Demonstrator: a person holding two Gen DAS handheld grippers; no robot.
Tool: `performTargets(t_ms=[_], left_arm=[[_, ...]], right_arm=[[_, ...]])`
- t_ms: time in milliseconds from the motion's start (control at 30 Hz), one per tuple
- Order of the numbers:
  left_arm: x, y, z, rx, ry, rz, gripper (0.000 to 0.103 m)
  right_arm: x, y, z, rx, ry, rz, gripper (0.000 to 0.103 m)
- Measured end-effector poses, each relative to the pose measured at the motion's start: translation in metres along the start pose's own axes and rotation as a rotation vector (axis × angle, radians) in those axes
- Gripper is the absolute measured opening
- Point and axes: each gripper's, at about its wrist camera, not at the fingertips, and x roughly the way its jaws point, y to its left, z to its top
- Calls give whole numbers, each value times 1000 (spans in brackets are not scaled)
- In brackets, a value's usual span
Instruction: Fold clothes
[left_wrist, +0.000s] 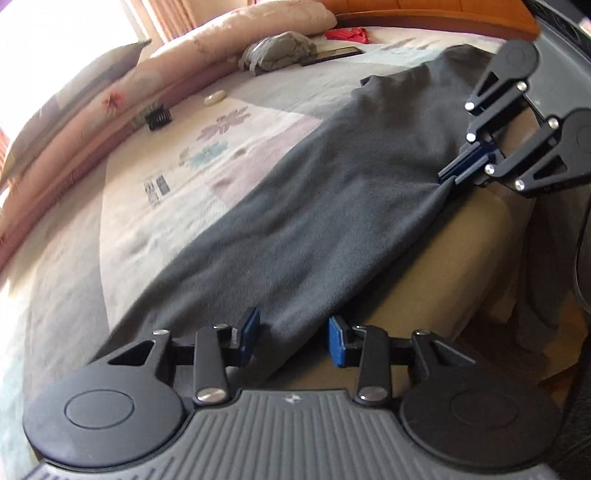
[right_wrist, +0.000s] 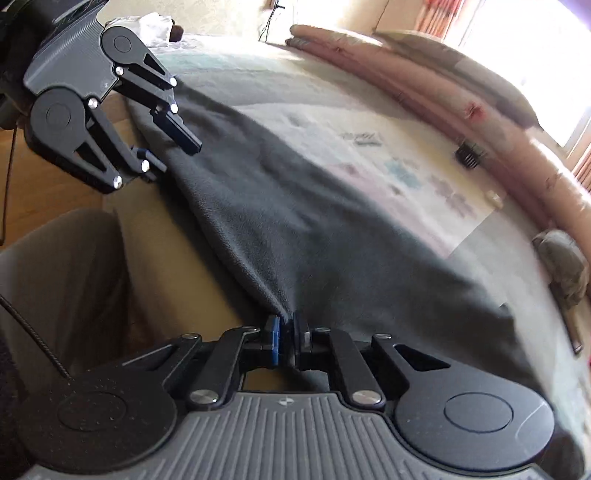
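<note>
- Dark grey garment (left_wrist: 314, 192): lies in a long band along the near edge of the bed (left_wrist: 110, 221), one long side draped toward the bed's beige side panel (left_wrist: 443, 258), the far side flat on the patterned cover. Which garment it is, and how many layers, cannot be told.
- Right gripper (right_wrist: 287, 332): jaws pinched together on a tuck of the garment's near hem; cloth fans out taut from the pinch. Also seen in the left wrist view (left_wrist: 452, 177), closed on the same edge.
- Left gripper (left_wrist: 293, 332): jaws standing wide, astride the garment's near edge at the other end; blue pads clear of the cloth on both sides, nothing held.
- Step in hand, as judged: one end gripped, the other end either about to be taken or just let go; the scene fits both.
- Handling note: keep the held hem level with the bed edge and hold gentle tension so the band stays unwrinkled; any grip on the free end should take all layers at the hem, not a loose fold.
- Room beyond the garment: broad bare cover toward the rolled pink quilt (left_wrist: 184, 62).
- Obstacles near the quilt: black comb-like item (left_wrist: 159, 120), small pale object (left_wrist: 214, 98), crumpled olive cloth (left_wrist: 280, 50), red item (left_wrist: 349, 35); all well apart from the garment.
- Edge hazard: the draped side may slide off the bed if released slack.
</note>
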Motion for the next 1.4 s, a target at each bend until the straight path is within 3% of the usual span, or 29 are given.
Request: performTargets(t_ms=[133,233,300,433,567,633,667,700,767,867,933,1033,1067,1133,1233,1333,1400], left_arm=[[-26,25,4,-60,-27,-43,42],[-45,48,21,-122,-123,-40,42],[-44,63,34,-209,-191,-79,48],[0,75,60,-347,-256,-234,48],[61,65,68,-453,-201,-352,48],[85,63,62,-503,-151,-340,48],[91,63,56,-507,-134,-290,47],[96,63,50,-507,-121,-242,30],[88,64,36,-478,-148,-166,28],[76,71,25,-473,-121,-69,28],[67,74,25,-497,-95,-52,28],[51,66,30,-441,-130,-63,43],[49,62,31,-430,-131,-81,47],[55,56,28,-441,-96,-75,48],[58,57,12,-502,-81,-47,49],[52,63,14,-525,-49,-44,49],[50,66,24,-511,-25,-47,47]], right_arm=[[-23,-17,2,86,-2,124,17],[-44,-35,7,153,-54,126,25],[-46,-54,12,213,-75,89,28],[-21,-88,25,325,-93,20,29],[21,-101,27,392,-62,5,29],[41,-104,24,417,-34,6,30],[49,-105,20,429,-24,5,30],[50,-105,13,438,-24,0,31],[45,-108,-2,475,-28,-27,36],[30,-117,-21,535,-32,-67,36],[21,-122,-29,562,-29,-81,36],[10,-125,-21,553,-62,-108,39],[8,-126,-17,548,-85,-114,45],[14,-131,-11,564,-110,-117,51],[38,-135,-16,612,-18,-101,52],[30,-125,-29,608,-37,-70,60],[20,-125,-32,612,-22,-49,61]])
